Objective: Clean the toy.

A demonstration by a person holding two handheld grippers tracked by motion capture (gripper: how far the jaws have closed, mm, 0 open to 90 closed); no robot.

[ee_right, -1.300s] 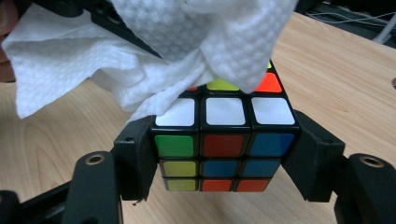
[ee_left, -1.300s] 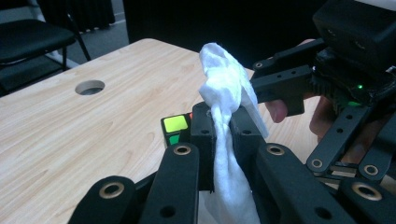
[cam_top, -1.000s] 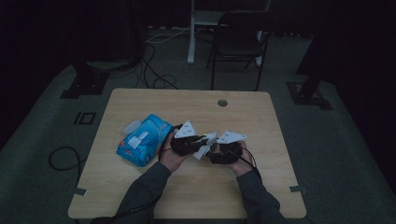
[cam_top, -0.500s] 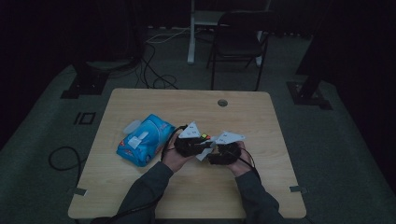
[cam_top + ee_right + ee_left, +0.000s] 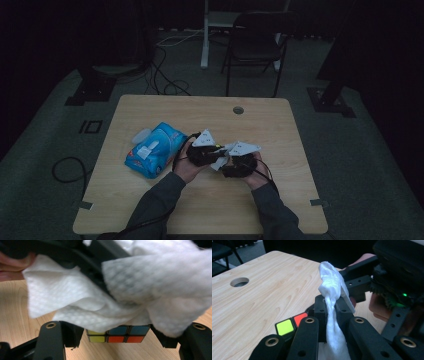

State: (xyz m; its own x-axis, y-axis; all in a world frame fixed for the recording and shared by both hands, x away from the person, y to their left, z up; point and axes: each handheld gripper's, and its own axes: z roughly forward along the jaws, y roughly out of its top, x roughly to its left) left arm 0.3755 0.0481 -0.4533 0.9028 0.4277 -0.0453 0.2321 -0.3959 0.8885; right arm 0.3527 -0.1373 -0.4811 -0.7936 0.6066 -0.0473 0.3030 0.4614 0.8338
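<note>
A person wipes a puzzle cube (image 5: 117,335) with a white wipe (image 5: 331,290) near the middle of a wooden table (image 5: 210,110). The left gripper (image 5: 330,305) pinches the wipe tight between closed jaws; the right gripper (image 5: 117,338) clamps the cube, its jaws against the cube's sides. Judged best: hold the cube steady and drag the wipe across each face in short strokes. A blue wipes packet (image 5: 153,148) lies just to the left; bare tabletop lies ahead and to the right, edges well away
</note>
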